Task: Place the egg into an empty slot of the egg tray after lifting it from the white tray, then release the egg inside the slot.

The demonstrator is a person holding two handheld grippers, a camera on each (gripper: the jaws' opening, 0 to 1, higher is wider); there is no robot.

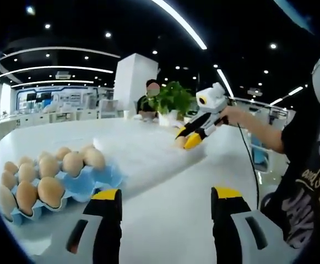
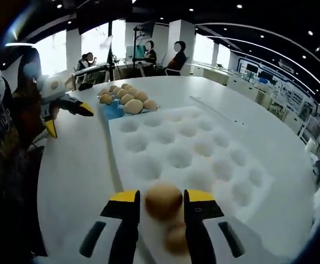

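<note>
The white foam tray [image 2: 204, 148] has many round hollows. At its near edge my right gripper [image 2: 162, 197] is shut on a brown egg [image 2: 163, 201], low over the tray. A second egg [image 2: 176, 237] lies just behind it, between the jaws. The blue egg tray [image 2: 111, 109], with several eggs, stands at the white tray's far left corner. In the left gripper view my left gripper [image 1: 166, 193] is open and holds nothing, above the table beside the blue egg tray [image 1: 93, 181]. Beyond it the right gripper [image 1: 187, 140] holds the egg [image 1: 180, 142] at the white tray [image 1: 143, 151].
All of this sits on a large white round table [image 2: 71, 181]. The person in a black printed shirt [image 1: 308, 181] stands at its edge. A potted plant [image 1: 171, 99] and a seated person are at the far side. The left gripper [image 2: 66, 120] hovers near the blue tray.
</note>
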